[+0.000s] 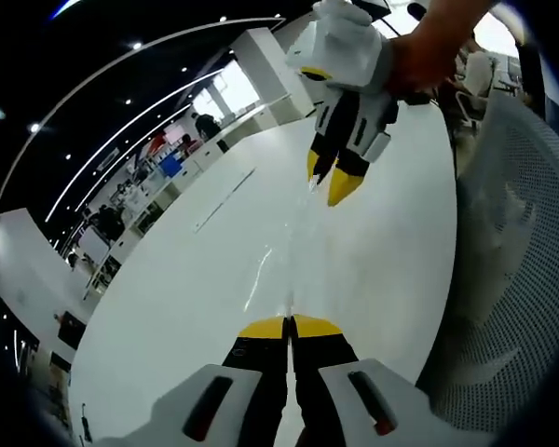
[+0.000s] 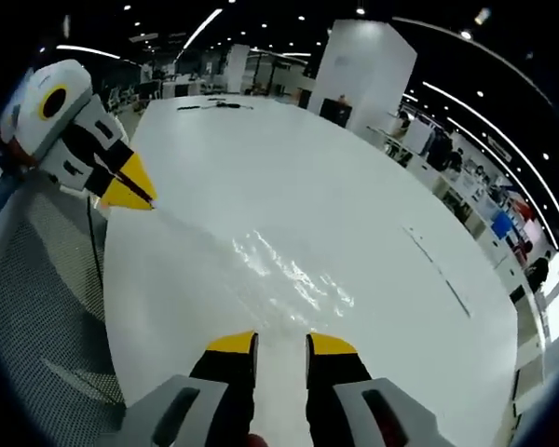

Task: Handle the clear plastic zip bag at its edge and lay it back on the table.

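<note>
1. One clear zip bag (image 2: 279, 275), stretched between two grippers above the white table (image 2: 354, 168). It lies near the table edge on the mesh chair (image 2: 47, 307) side. Bag is nearly see-through; only glints and wrinkles mark it.
2. Left gripper (image 1: 289, 328): yellow tips pressed together with the bag's near edge between them, so I judge it clamped on the bag.
3. Right gripper (image 2: 281, 345): in the right gripper view the tips stand a little apart, the bag edge just ahead of them. In the left gripper view the same gripper (image 1: 334, 177) points down at the bag's far edge, tips close. Whether it actually grips the film, I cannot tell.
4. Key relation: the bag's long axis runs straight from one gripper to the other, a taut-looking strip between them. Each gripper sits at one end, facing the other; neither is nearer the middle.
5. Whether the bag's middle touches the table or hangs just above is unclear.
6. Judgement: laying it down likely calls for lowering both ends together, keeping the strip flat.
7. Count: one bag, two grippers, one chair, one table.
</note>
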